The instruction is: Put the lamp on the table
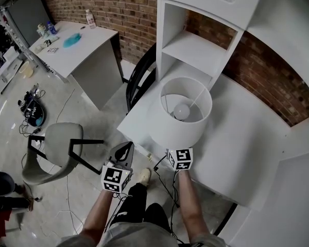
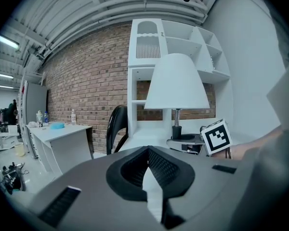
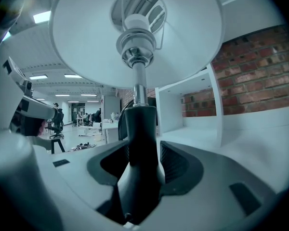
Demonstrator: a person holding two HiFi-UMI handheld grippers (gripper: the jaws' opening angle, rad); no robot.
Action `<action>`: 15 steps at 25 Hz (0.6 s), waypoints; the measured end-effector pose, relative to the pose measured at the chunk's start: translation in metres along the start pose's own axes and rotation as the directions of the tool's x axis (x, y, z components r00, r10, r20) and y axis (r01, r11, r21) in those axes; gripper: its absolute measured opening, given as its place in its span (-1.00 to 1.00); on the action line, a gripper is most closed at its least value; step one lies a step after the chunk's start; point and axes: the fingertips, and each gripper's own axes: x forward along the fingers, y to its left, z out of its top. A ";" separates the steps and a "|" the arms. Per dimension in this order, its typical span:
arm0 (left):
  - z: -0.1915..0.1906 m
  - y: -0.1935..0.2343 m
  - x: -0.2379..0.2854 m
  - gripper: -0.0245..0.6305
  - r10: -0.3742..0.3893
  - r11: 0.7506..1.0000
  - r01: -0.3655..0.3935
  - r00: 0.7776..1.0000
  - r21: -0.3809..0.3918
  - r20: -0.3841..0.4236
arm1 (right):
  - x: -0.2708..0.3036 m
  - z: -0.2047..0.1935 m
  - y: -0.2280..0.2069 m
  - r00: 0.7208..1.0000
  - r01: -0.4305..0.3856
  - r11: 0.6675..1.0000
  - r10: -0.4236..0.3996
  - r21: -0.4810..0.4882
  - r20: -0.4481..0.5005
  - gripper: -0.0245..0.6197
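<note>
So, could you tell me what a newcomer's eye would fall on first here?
The white lamp stands at the near corner of the white table, its bulb visible down through the shade. The right gripper is clamped on its dark stem, while the left gripper is shut and empty to its left.

lamp (image 1: 181, 115): over table (image 1: 247, 153) | right gripper (image 1: 179, 158): under shade | left gripper (image 1: 124, 151): beside table

no text, label or number can be read anywhere — none.
</note>
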 end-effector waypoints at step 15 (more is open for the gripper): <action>0.007 -0.010 -0.003 -0.91 -0.030 1.000 0.030 1.000 -0.009 -0.004 | -0.041 -0.003 0.016 0.999 -0.032 0.997 0.033 0.071 -0.013 0.06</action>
